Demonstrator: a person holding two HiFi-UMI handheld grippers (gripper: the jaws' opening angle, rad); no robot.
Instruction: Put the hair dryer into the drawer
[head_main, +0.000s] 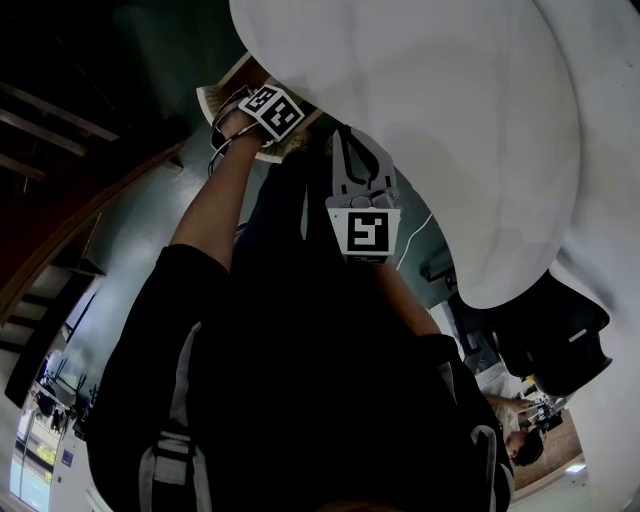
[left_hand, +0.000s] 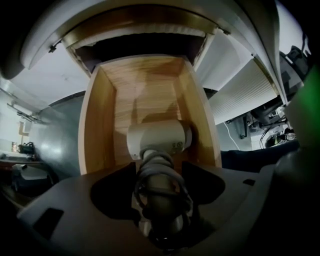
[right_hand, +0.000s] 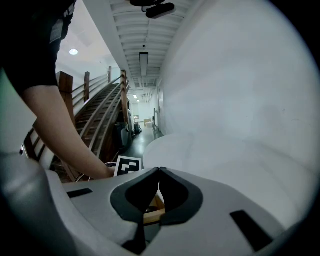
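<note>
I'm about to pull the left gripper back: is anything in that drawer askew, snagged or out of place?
Nothing stands out. The hair dryer sits squarely inside the open wooden drawer, its cord wound round the handle. The left gripper has its jaws opening, the handle between them.

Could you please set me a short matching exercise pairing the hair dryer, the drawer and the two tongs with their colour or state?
1. hair dryer
2. drawer
3. left tongs
4. right tongs

a. jaws together
b. white head inside the drawer
c. light wood, pulled open
d. cord-wrapped handle between the jaws

Pairs: 1-b, 2-c, 3-d, 4-a. The left tongs' jaws are opening.
</note>
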